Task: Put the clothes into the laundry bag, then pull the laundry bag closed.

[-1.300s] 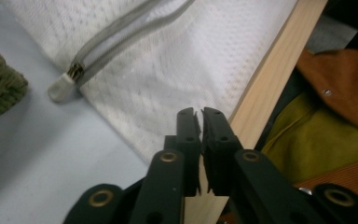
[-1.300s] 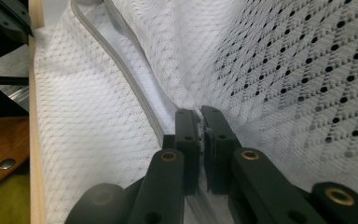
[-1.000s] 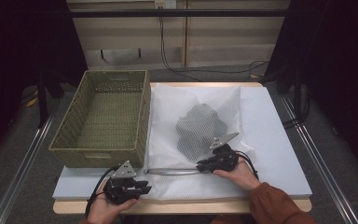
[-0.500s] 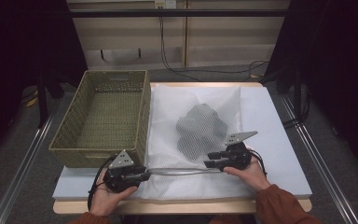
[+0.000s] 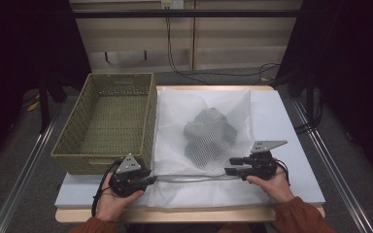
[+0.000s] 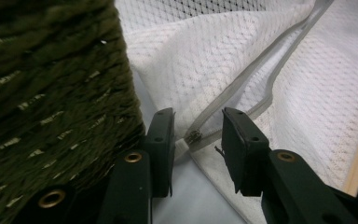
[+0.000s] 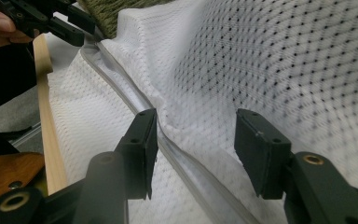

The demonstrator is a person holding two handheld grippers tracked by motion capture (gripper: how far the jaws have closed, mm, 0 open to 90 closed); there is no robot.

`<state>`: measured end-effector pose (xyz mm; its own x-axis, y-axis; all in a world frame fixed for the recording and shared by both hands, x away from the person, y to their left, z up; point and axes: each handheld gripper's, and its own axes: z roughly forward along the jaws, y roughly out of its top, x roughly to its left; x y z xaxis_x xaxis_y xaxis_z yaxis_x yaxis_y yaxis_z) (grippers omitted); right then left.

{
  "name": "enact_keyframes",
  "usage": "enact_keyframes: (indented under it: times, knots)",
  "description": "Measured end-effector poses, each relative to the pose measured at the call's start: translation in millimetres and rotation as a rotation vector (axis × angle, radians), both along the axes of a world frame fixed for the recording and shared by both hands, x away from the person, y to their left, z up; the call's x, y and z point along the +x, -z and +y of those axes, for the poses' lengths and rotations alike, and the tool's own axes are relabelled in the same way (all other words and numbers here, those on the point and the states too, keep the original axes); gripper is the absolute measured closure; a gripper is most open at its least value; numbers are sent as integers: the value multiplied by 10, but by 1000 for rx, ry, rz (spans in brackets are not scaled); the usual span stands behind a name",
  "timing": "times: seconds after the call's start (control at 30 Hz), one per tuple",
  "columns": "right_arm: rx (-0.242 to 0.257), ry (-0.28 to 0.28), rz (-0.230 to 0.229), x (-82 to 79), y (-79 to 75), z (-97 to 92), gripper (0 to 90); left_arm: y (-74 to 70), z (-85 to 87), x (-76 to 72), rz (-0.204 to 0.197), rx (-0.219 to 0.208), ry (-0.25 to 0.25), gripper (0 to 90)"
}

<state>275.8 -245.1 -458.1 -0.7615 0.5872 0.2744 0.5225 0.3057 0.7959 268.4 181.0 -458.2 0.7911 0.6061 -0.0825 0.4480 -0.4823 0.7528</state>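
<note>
Far left on the counter sat the green woven basket, its near wall right beside the left claw. That claw lay low at the near-left corner of the white mesh laundry bag, held in the person's left hand. In the left gripper view its jaws stood a little apart with the zipper pull and the end of the grey zipper between them; the pads did not press on it, so it was spread, having just eased open a touch. Moving right, the zipper ran along the bag's near edge from one claw to the other. Above it, a dark bundle showed through the mesh in the middle of the bag. Then the right claw, in the right hand: jaws wide, just been opening, the zipper and a fold of mesh lying loose between them, nothing pinched. The bag lay flat on the counter, just beside the basket.
</note>
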Motion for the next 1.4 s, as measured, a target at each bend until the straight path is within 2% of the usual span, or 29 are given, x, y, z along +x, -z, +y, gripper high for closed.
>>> enact_keyframes:
  times: [0.07, 0.17, 0.27, 0.37, 0.5, 0.53, 0.6, 0.7, 0.77, 0.9, 0.93, 1.0, 1.07, 1.1, 1.17, 1.27, 1.33, 1.37, 1.4]
  knots:
    - [9, 12, -1, -30, -7, -45, 476, 6, 9, -1, 6, 1, -14, 661]
    - [15, 26, -11, -83, -21, -114, 478, 4, 20, -3, -3, 17, -7, 693]
    - [20, 43, -17, -118, -31, -176, 481, 1, 16, 8, -21, 10, -14, 716]
    - [17, 63, -11, -125, -20, -232, 495, 13, 3, 45, -21, 20, -24, 747]
    - [8, 86, -18, -123, -19, -285, 603, 62, -14, 81, -6, 46, -13, 746]
    - [11, 95, -20, -121, -15, -309, 630, 81, -19, 87, -2, 33, -9, 742]
    - [12, 117, -15, -136, -8, -357, 663, 103, -33, 85, 1, 54, 1, 719]
    - [10, 132, -11, -155, 11, -411, 660, 124, -55, 90, 9, 58, 8, 689]
    - [11, 138, -9, -164, 19, -425, 646, 121, -66, 74, 0, 81, 6, 673]
    - [9, 133, -2, -164, 42, -427, 626, 136, -88, 59, -4, 80, 4, 650]
    - [4, 132, -4, -163, 46, -423, 622, 130, -96, 51, -9, 101, 3, 642]
    - [5, 132, -5, -169, 44, -417, 619, 132, -108, 38, -6, 88, 6, 619]
    - [6, 129, -3, -171, 43, -410, 611, 144, -136, 23, 13, 88, 36, 612]
    - [4, 128, -4, -171, 43, -407, 609, 152, -166, 9, 18, 109, 43, 612]
    - [4, 128, -7, -167, 46, -406, 606, 163, -202, -2, 9, 122, 64, 620]
    - [2, 125, -4, -157, 55, -403, 597, 158, -197, -7, 14, 120, 54, 628]
    - [3, 126, -4, -157, 53, -403, 596, 143, -168, -7, 21, 91, 46, 634]
    - [4, 125, -6, -157, 52, -404, 596, 138, -153, -11, 37, 83, 47, 636]
    - [4, 126, -7, -159, 50, -405, 595, 132, -148, -19, 34, 91, 49, 648]
